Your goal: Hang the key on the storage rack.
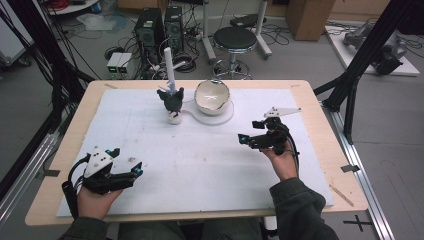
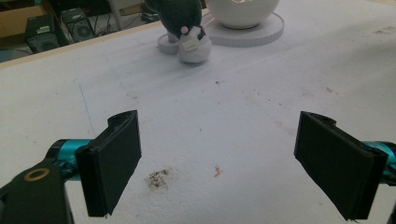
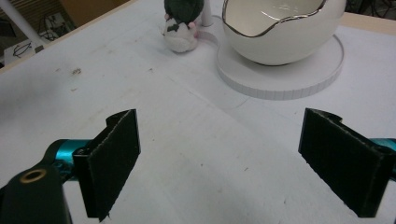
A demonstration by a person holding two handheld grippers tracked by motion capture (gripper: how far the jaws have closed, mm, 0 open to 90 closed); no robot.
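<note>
Toy (image 1: 173,104) far ahead-left of open right tool (image 1: 250,132).

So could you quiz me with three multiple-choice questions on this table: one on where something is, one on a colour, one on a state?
1. Where does the plush toy stand?
A. beside the bowl
B. inside the bowl
C. on the floor

2. What colour is the bowl?
A. red
B. white
C. black

3. How are the left tongs?
A. shut on the toy
B. shut on nothing
C. open, holding nothing

Answers: 1 A, it stands on the mat next to the bowl; 2 B, glossy white shell; 3 C, the jaws stand wide apart over bare mat.
</note>
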